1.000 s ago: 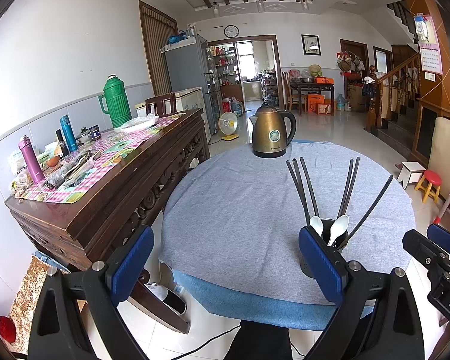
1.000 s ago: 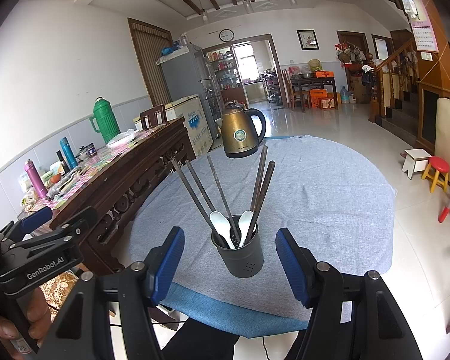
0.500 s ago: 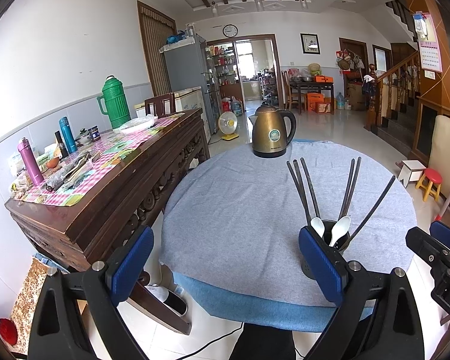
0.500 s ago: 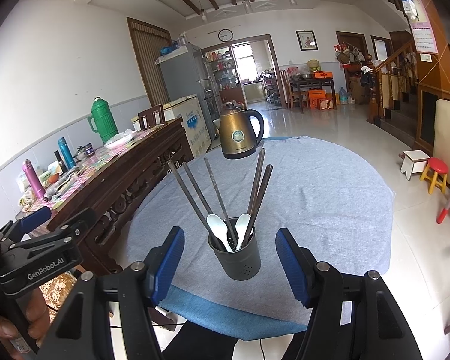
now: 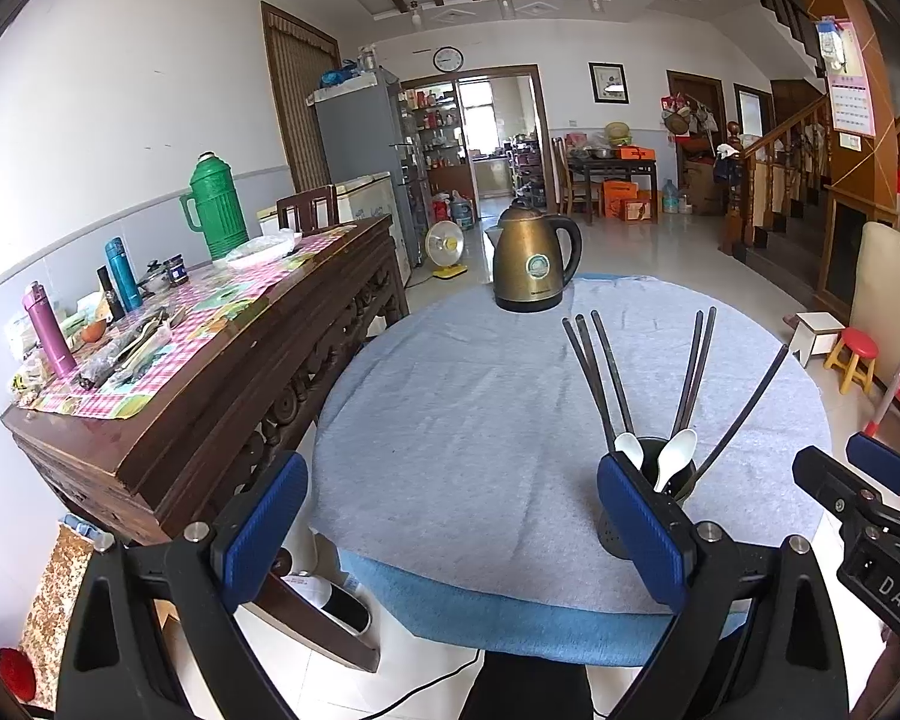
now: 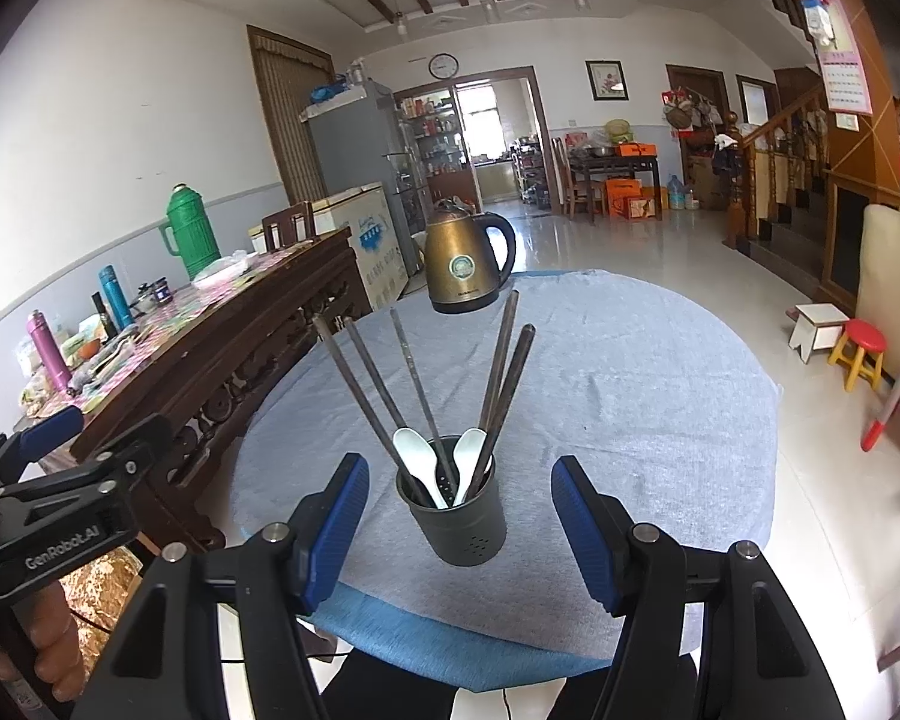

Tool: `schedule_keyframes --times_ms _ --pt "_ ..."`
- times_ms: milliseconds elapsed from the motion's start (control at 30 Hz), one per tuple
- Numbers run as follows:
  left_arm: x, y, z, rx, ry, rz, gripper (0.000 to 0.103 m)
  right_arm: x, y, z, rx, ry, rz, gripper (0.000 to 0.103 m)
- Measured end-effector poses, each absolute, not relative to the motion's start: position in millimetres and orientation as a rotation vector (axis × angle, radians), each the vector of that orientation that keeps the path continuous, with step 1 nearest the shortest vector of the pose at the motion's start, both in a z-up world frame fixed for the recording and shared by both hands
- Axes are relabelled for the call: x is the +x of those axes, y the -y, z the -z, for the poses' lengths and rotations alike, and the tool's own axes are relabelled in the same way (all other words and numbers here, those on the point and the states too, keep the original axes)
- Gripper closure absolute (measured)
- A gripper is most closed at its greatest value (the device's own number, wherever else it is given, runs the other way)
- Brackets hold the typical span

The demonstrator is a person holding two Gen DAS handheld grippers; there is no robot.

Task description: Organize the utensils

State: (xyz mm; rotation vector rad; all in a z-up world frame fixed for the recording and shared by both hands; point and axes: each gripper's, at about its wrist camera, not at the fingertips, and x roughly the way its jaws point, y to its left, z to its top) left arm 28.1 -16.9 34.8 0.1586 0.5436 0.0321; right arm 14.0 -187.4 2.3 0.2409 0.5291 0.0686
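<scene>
A dark grey utensil holder (image 6: 457, 521) stands near the front edge of the round table (image 6: 630, 396). It holds several dark chopsticks (image 6: 498, 372) and two white spoons (image 6: 417, 456). My right gripper (image 6: 459, 531) is open and empty, its jaws on either side of the holder, a little in front of it. In the left wrist view the holder (image 5: 666, 468) sits partly behind the right finger. My left gripper (image 5: 456, 528) is open and empty, left of the holder, at the table's front edge.
A brass kettle (image 5: 534, 264) stands at the table's far side. A dark wooden sideboard (image 5: 222, 372) with flasks and clutter runs along the left. Small stools (image 6: 858, 354) and stairs are on the right. The table wears a grey-blue cloth.
Both grippers have drawn back slightly from the table. The holder and utensils have not moved.
</scene>
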Motion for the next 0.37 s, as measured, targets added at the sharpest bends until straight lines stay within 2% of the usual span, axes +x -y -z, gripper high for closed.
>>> schedule_keyframes --times_ms 367 --pt "91.5 10.5 3.1 0.109 -0.64 -0.027 0.006 61.4 236.9 39.7 0.287 -0.607 0.059 0.036"
